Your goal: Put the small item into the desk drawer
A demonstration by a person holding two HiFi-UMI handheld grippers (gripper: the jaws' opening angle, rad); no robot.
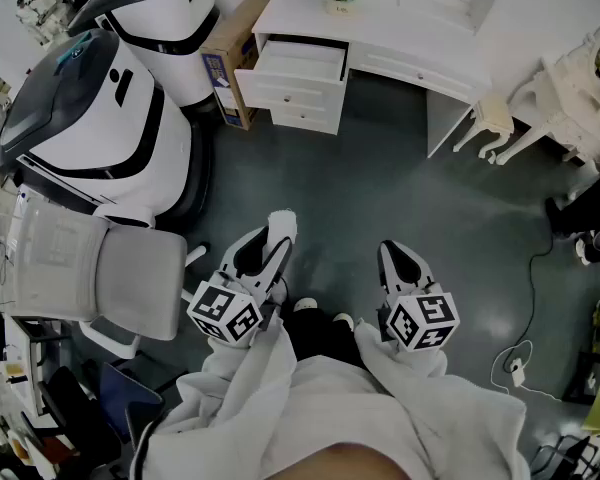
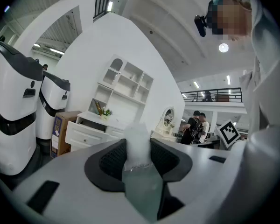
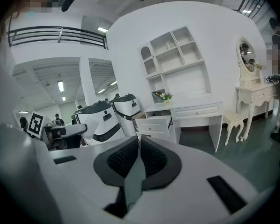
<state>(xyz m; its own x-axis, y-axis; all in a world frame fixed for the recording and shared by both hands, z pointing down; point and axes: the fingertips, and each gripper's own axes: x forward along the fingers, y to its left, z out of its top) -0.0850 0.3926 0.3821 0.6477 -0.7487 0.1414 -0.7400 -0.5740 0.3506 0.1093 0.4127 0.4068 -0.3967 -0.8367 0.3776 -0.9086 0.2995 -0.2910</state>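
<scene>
Gripping the small item [image 2: 137, 143], the left gripper [image 1: 277, 236] has its jaws clamped on it: both dark ribbed pads press against a whitish, translucent piece that stands up between them. The item's long axis runs along the jaws, with its free end pointing forward past the tips. What the item is made of cannot be determined.

The right gripper [image 3: 138, 154] has its jaws pressed together with nothing between them.

Key relation for the next move: the open drawer [image 1: 298, 68] of the white desk [image 1: 410, 43] lies ahead of the person, well apart from both grippers across the dark floor. In the head view the drawer sits almost straight ahead of the left gripper, so the loaded gripper is the better-placed one. In the left gripper view the drawer appears to the left of the jaws — the gripper probably needs to turn slightly that way while it is carried forward. The drawer is pulled out, so the likely step in hand is the approach, followed by lowering the item in from above.

Markings: a cardboard box [image 1: 232, 63] beside the desk carries a blue printed panel, too small to read. Each gripper cube bears black-and-white square markers — no legible text.
</scene>
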